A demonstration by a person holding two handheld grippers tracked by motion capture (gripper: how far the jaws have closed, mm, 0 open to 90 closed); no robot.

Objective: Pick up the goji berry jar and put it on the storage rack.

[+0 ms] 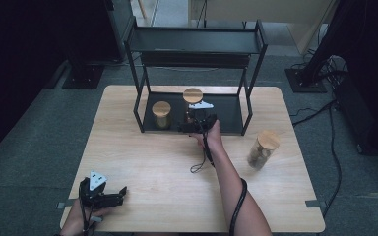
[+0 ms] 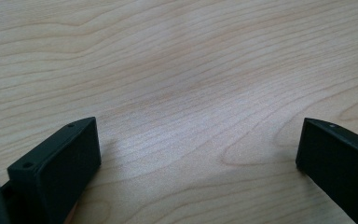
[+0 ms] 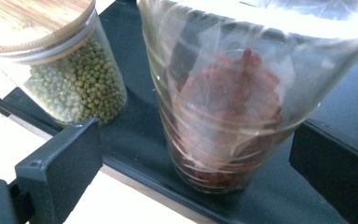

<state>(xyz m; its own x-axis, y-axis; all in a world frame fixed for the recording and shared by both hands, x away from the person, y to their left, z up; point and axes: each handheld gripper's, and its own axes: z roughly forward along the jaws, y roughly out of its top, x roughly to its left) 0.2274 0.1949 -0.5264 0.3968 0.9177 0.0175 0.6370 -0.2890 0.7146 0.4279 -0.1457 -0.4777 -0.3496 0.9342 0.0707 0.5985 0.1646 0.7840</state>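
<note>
The right gripper (image 1: 195, 119) was at the front edge of the rack's lower shelf (image 1: 226, 115), near the far edge of the table (image 1: 177, 167), with the tall glass jar of red berries (image 3: 228, 107) standing upright straight ahead of it. In the right gripper view its jaws stood wide apart on either side of the jar, neither one touching the glass, so it held nothing. The jar's long axis ran vertical, square across the line between the jaws, and the jar rested on the shelf just beside a shorter jar of green beans (image 3: 70, 79). The left gripper (image 1: 102, 192), likewise spread open over bare wood, rested well apart at the table's near left corner. A third jar (image 1: 263, 148) stood towards the right edge.
</note>
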